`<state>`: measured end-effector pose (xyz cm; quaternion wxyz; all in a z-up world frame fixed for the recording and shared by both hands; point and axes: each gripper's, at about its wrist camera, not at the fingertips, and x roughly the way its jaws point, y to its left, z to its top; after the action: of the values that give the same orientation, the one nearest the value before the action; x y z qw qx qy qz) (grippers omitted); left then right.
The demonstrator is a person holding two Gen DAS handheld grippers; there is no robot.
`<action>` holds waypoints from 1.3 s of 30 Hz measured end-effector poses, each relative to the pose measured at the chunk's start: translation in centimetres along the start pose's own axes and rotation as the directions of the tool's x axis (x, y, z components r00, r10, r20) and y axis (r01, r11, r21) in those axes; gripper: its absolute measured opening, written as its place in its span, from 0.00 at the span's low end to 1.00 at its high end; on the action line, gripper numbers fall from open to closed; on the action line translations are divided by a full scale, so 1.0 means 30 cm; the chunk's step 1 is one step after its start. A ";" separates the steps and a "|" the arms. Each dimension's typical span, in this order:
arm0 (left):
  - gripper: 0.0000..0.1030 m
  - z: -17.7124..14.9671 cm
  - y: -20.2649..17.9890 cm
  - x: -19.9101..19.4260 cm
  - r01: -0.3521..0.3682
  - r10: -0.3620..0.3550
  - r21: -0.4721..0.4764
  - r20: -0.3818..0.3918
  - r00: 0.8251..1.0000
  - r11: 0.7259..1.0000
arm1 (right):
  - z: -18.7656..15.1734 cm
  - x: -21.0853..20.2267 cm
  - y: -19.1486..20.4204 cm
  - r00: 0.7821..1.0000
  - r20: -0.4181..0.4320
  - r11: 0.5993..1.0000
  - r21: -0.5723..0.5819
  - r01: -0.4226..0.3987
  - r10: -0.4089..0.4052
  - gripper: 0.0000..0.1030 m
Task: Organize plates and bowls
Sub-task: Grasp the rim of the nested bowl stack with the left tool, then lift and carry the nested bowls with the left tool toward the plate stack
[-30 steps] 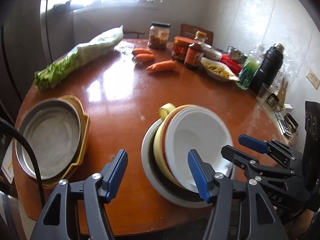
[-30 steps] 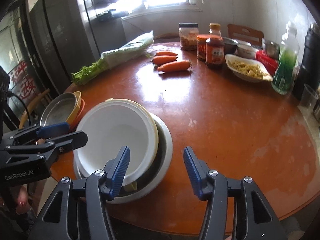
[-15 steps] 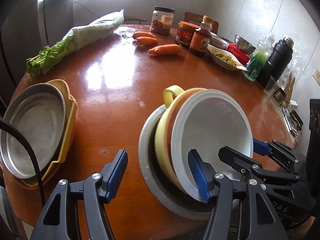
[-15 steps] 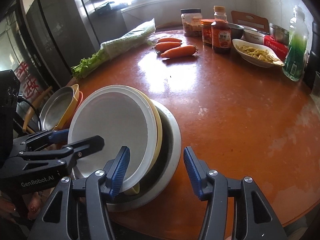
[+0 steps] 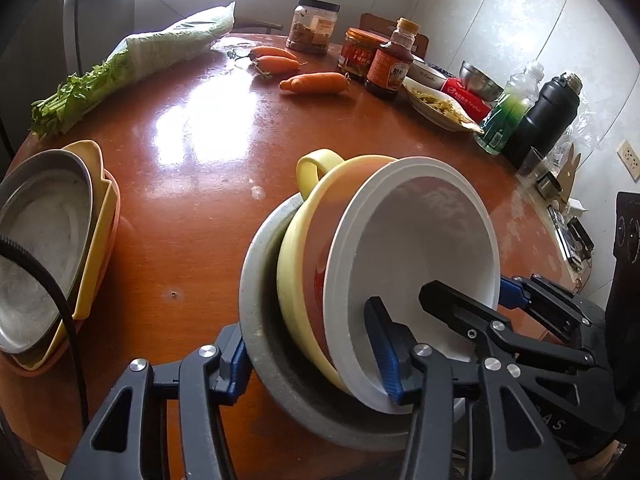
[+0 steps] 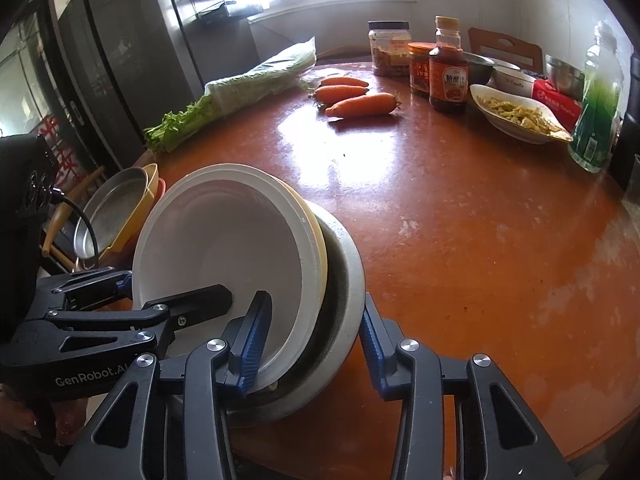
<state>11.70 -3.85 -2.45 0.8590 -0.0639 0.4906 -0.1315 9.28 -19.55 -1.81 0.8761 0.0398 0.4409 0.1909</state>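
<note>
I have both grippers on the nested stack at the near edge of the bench (image 5: 208, 128). My left gripper (image 5: 312, 356) is closing with the stack's near rims between its fingers: grey bowl (image 5: 256, 320), yellow bowl (image 5: 292, 280) and white bowl (image 5: 416, 248). My right gripper (image 6: 312, 344) is closing across the same rims, 1 finger inside the white bowl (image 6: 224, 240), the other outside the grey bowl (image 6: 348, 272). I cannot tell if the pads press yet. The inner bowls sit tilted. A steel plate (image 5: 36, 248) lies on a yellow dish (image 5: 96, 216), well apart to the left.
</note>
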 end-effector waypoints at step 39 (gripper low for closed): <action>0.50 0.070 0.212 -0.333 -0.045 0.060 -0.075 0.208 0.976 0.996 | 0.235 -0.064 0.321 0.989 0.122 0.986 -0.154 -0.068 0.087 0.42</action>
<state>9.70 5.07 5.36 0.9065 -0.0944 0.4029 -0.0842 10.91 -10.67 6.24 0.8950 0.0037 0.3664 0.2544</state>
